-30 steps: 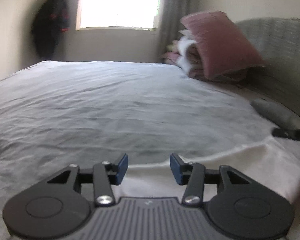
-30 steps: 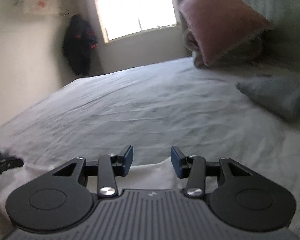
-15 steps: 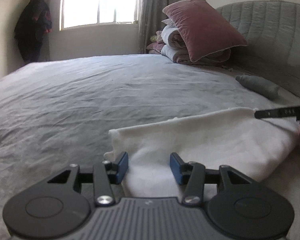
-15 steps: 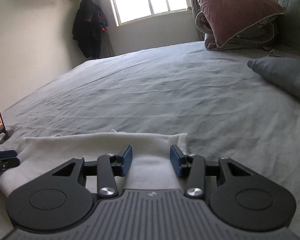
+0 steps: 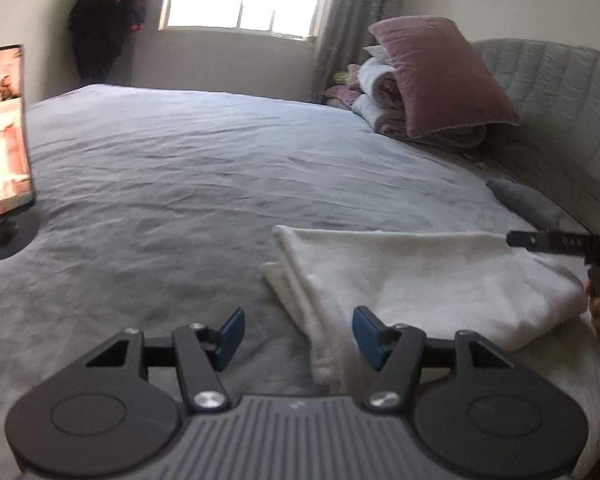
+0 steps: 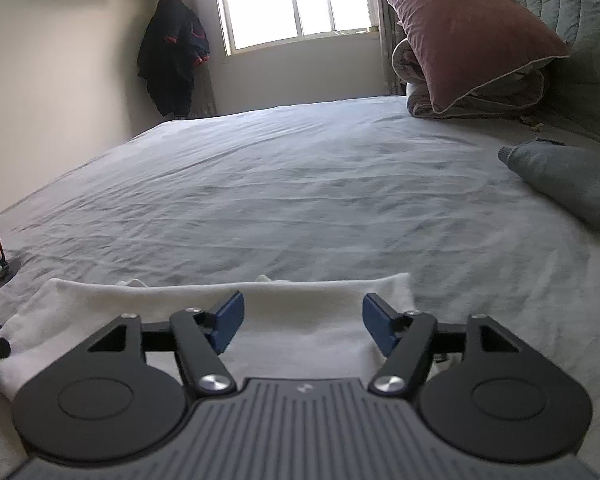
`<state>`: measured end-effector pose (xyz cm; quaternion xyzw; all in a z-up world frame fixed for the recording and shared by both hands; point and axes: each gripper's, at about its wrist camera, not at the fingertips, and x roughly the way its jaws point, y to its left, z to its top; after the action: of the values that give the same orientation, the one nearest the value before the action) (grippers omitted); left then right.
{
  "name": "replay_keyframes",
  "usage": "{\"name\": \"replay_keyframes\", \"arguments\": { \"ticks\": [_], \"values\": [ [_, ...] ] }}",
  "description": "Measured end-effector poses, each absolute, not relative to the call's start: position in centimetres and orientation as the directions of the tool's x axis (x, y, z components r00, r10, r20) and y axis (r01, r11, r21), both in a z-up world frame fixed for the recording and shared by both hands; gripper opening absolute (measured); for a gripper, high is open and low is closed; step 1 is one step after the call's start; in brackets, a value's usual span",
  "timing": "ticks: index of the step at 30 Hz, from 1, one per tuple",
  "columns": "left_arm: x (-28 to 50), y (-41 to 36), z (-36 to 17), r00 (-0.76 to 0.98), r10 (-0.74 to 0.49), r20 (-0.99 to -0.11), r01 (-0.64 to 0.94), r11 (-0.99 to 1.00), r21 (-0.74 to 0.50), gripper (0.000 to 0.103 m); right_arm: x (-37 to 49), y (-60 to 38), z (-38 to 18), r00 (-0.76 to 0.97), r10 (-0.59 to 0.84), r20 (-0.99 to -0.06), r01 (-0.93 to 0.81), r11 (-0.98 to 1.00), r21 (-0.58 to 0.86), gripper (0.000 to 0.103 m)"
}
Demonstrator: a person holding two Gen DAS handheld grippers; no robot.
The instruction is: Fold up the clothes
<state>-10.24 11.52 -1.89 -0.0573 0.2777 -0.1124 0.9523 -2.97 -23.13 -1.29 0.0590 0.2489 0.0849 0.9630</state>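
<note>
Fingers of both grippers stand wide, holding nothing; I find the white garment lying doubled at the bed's near edge, presumably laid flat for creasing.

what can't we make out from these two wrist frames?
- White garment: type unknowable; its near edge is hidden behind the left gripper body, left wrist view.
- Right gripper: cut off by the right edge, left wrist view.
- Phone screen: content blurred, cropped at the left edge.
</note>
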Motion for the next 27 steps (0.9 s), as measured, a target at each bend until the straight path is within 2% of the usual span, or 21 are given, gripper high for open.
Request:
{"name": "replay_keyframes", "arguments": {
  "ticks": [8,15,20,27],
  "values": [
    [-10.3,11.8,-1.5,0.831,-0.217,-0.511,0.153,0.974,-0.165,0.065,-3.8,-23.3,-1.1,0.871,0.159,-0.465,-0.115,0.986,0.122,0.076],
    [-8.7,13.1,-1.8,0.786,-0.320,-0.529,0.127,0.921,-0.369,0.064,-5.2,-25.5,-1.3,0.876,0.123,-0.466,-0.073,0.990,0.124,0.076],
    [-7.9,13.5,-3.2,0.756,-0.332,-0.565,0.083,0.903,-0.421,0.064,-6.3,-27.1,-2.1,0.870,0.080,-0.486,-0.051,0.996,0.072,0.076],
    [-7.7,13.0,-3.4,0.759,-0.319,-0.568,0.088,0.914,-0.396,0.066,-7.6,-29.6,-2.6,0.865,0.045,-0.499,-0.028,0.999,0.042,0.079]
  ]
}}
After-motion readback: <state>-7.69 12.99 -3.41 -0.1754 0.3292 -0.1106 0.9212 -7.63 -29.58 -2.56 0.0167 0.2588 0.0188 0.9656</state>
